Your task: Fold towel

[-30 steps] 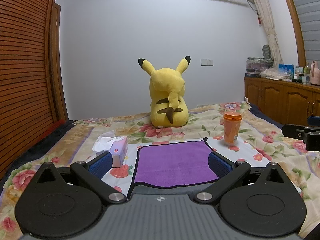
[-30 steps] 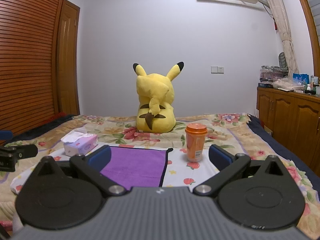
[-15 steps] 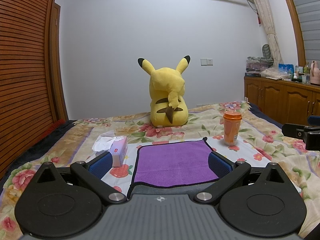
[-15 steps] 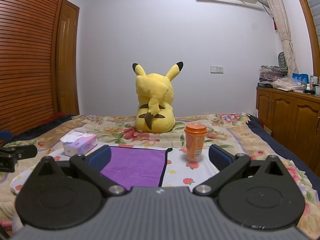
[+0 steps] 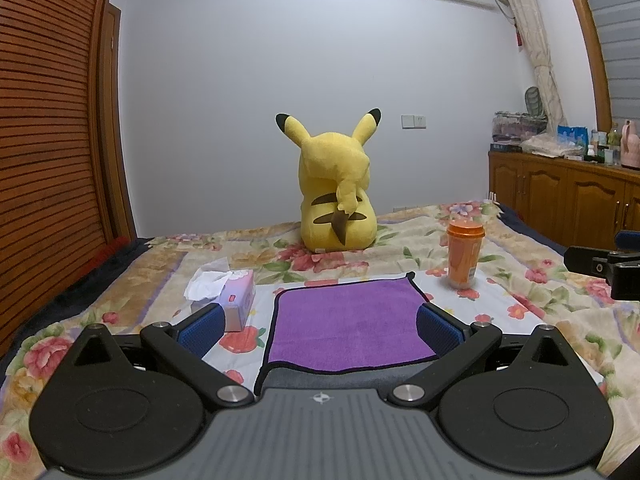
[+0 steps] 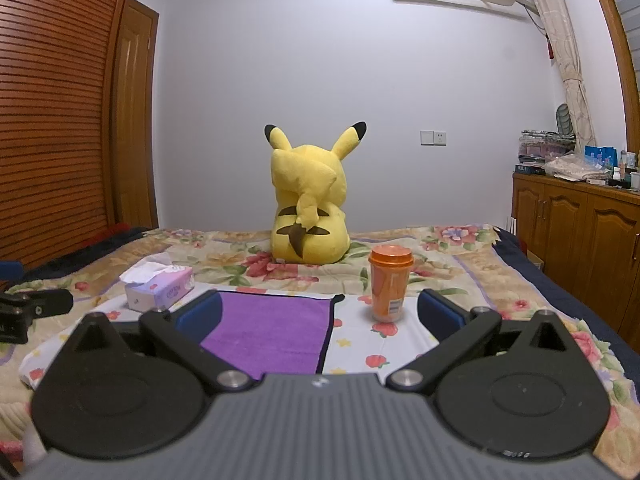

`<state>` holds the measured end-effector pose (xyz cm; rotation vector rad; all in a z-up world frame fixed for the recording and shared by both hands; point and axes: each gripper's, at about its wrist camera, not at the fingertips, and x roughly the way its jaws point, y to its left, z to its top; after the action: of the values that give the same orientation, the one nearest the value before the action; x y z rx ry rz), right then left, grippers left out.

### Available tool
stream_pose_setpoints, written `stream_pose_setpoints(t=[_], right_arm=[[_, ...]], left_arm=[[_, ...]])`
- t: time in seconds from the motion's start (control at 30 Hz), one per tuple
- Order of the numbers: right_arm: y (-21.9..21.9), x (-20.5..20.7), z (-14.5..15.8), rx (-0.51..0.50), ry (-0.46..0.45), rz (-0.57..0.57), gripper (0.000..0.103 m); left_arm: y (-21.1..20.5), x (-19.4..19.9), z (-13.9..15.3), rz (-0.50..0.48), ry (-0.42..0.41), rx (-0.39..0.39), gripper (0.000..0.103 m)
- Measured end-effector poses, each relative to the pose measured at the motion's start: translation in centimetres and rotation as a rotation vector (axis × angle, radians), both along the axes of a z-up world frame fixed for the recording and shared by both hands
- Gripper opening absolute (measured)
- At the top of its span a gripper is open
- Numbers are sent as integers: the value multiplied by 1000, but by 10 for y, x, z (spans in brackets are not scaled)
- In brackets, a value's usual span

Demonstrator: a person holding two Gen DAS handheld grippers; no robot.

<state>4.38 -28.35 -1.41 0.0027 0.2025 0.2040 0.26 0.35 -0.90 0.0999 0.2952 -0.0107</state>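
Observation:
A purple towel (image 5: 348, 322) with a dark edge lies flat on the floral bed cover (image 5: 400, 240). My left gripper (image 5: 320, 326) is open and empty, held just before the towel's near edge, its blue pads either side of the towel. In the right wrist view the towel (image 6: 272, 326) lies ahead to the left. My right gripper (image 6: 320, 312) is open and empty, over the towel's right edge. Each gripper shows at the edge of the other's view: the right one (image 5: 604, 270), the left one (image 6: 28, 312).
An orange cup with a lid (image 5: 464, 258) stands just right of the towel's far corner. A tissue box (image 5: 232, 300) sits to its left. A yellow plush toy (image 5: 336, 196) sits behind. Wooden cabinets (image 5: 568, 200) stand at right, a slatted wooden wall (image 5: 48, 140) at left.

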Motion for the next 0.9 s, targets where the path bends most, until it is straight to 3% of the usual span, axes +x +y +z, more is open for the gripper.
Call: stream_pose_setpoints(t=[0.6,0.9], right_arm=[[2,17,-12,-49,54,4,103],[6,33,-17,-58,83,11,103]], left_arm=[[4,26,-10,4,95,0,103],[8,52,-18,1,131,37,103]])
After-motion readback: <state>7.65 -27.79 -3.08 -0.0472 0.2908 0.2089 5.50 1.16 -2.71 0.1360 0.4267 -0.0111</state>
